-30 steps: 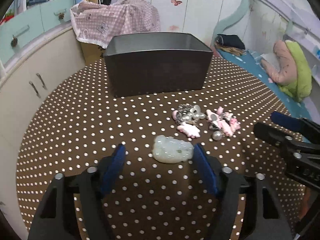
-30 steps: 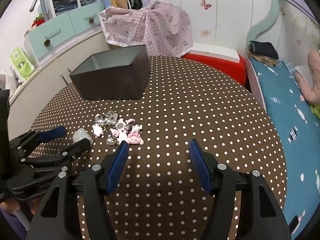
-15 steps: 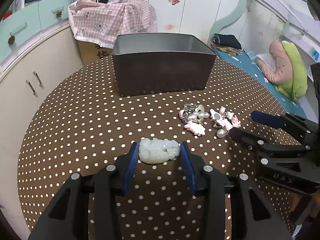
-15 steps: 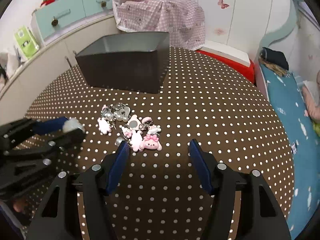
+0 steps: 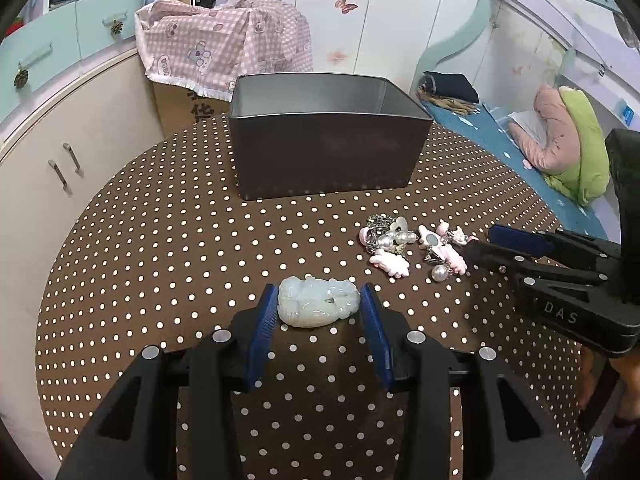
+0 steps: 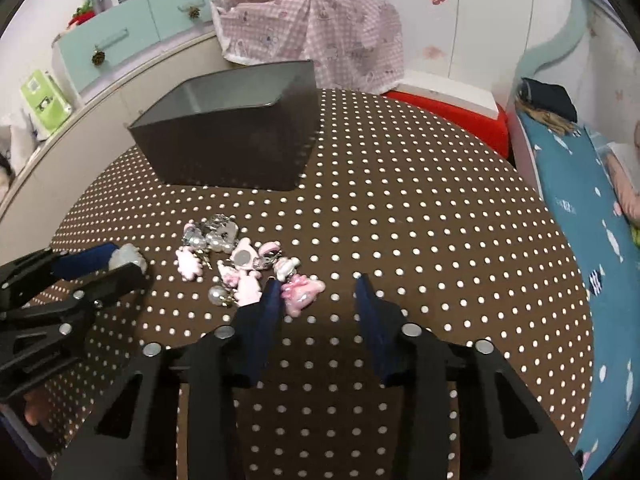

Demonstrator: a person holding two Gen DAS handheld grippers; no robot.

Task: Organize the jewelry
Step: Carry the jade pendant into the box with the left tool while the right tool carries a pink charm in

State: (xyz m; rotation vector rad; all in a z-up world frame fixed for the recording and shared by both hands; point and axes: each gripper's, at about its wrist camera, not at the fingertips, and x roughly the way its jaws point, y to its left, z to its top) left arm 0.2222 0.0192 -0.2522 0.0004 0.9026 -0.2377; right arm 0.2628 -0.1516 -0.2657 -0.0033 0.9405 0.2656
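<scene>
A pale green jade pendant (image 5: 316, 306) lies on the dotted tablecloth, and my left gripper (image 5: 319, 296) is shut on it, a blue pad against each side. In the right wrist view the same gripper (image 6: 124, 262) shows at the left with the pendant (image 6: 126, 256) at its tips. A heap of pink charms and pearl pieces (image 5: 408, 246) (image 6: 236, 256) lies to the right of the pendant. My right gripper (image 6: 319, 284) (image 5: 480, 240) is at the heap's right end and its jaws are closing. A pink charm (image 6: 300, 294) sits between them beside the left finger; the right pad is clear of it.
A dark, open rectangular box (image 5: 324, 160) (image 6: 228, 152) stands behind the jewelry on the round brown dotted table (image 5: 160, 260). Cream cabinets (image 5: 60, 168) curve along the left. A bed (image 6: 580, 208) lies off the right edge and a red seat (image 6: 452, 120) sits behind the table.
The left jaws closed in onto the jade pendant. The right gripper moved toward the pink charm heap and its jaws narrowed around one charm.
</scene>
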